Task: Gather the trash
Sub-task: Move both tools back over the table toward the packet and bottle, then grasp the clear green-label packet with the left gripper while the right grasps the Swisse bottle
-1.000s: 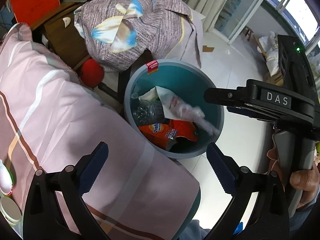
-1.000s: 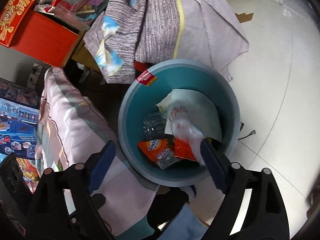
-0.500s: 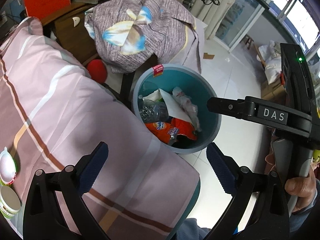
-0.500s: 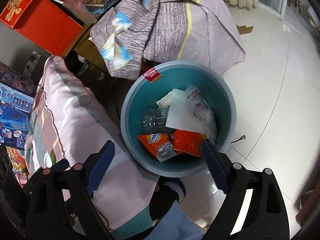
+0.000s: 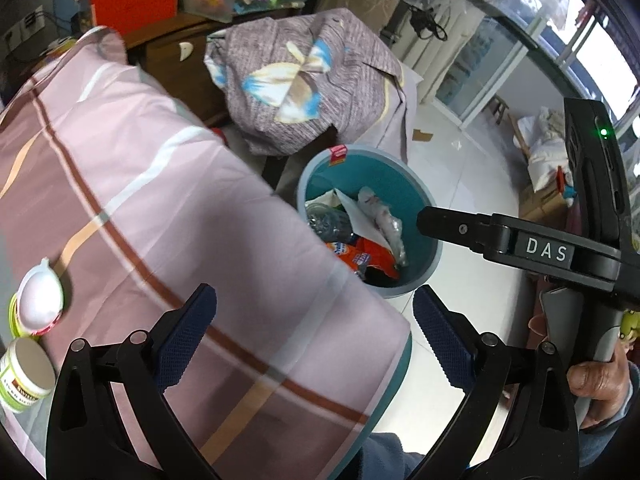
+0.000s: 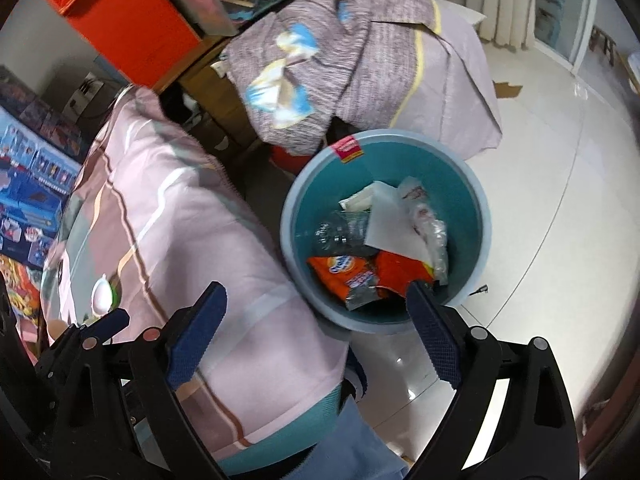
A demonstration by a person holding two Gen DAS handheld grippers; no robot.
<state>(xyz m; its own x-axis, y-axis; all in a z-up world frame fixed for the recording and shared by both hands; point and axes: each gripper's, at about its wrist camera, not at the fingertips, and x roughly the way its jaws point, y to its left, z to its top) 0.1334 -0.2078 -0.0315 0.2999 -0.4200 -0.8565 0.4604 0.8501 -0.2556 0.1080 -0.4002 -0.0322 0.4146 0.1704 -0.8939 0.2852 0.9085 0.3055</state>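
Below, a teal trash bin (image 6: 476, 236) stands on the white tiled floor (image 6: 560, 208), just beside a pink-striped bed (image 5: 160, 200). Inside lie an orange snack wrapper (image 6: 340, 270), a crushed clear bottle (image 6: 340, 230), white paper (image 6: 390, 226) and a crumpled plastic bag (image 6: 430, 228). Right gripper (image 6: 316, 326) jaws are opening, nothing between them; left gripper (image 5: 314, 332) jaws stand wide, empty. At nine o'clock on the bed sit two small cups (image 5: 26, 372).

A lived-in bedroom at home.
Pink plaid bedsheet (image 5: 168, 208) fills the left, a rumpled printed blanket (image 6: 340, 64) beside it, a teal trash bin (image 6: 472, 184) on glossy white floor tiles (image 6: 560, 208).
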